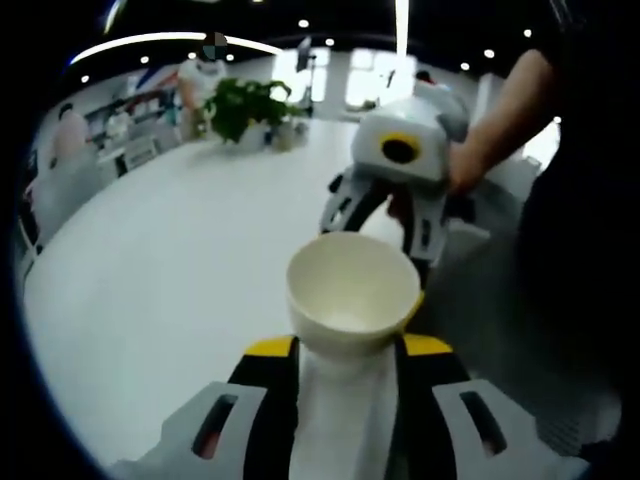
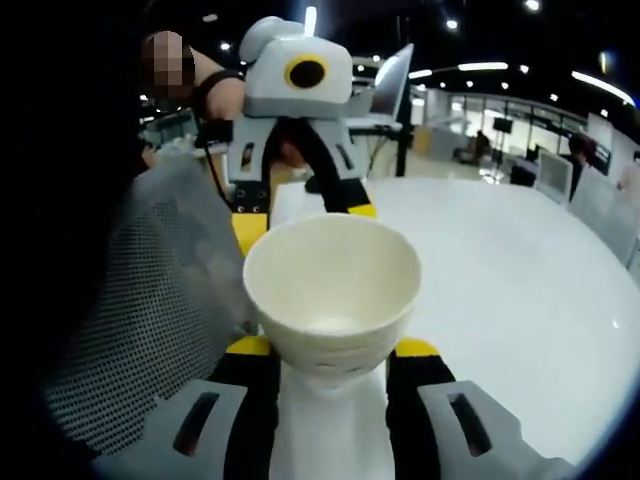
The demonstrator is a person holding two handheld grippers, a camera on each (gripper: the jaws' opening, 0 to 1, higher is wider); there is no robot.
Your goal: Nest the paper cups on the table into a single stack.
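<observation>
Above white table (image 1: 150, 300), left gripper (image 1: 345, 350) clamped one paper cup (image 1: 352, 290), right gripper (image 2: 330, 352) clamped second cup (image 2: 332, 285); both mouths faced forward, grippers opposed, likely lining up for nesting. Neither cup nested yet.

White table top (image 1: 170, 270) spans both views, glossy, reflecting overhead light. At its far end in the left gripper view: leafy green potted plant (image 1: 243, 105); beyond it bright windows (image 1: 350, 75) and a dark ceiling with round spot lights (image 1: 303, 23) and a curved light strip (image 1: 150, 42). Right gripper view: grey mesh chair back (image 2: 140, 310) beside the table, open office with desks (image 2: 520, 165) behind, linear ceiling lights (image 2: 480, 67).
</observation>
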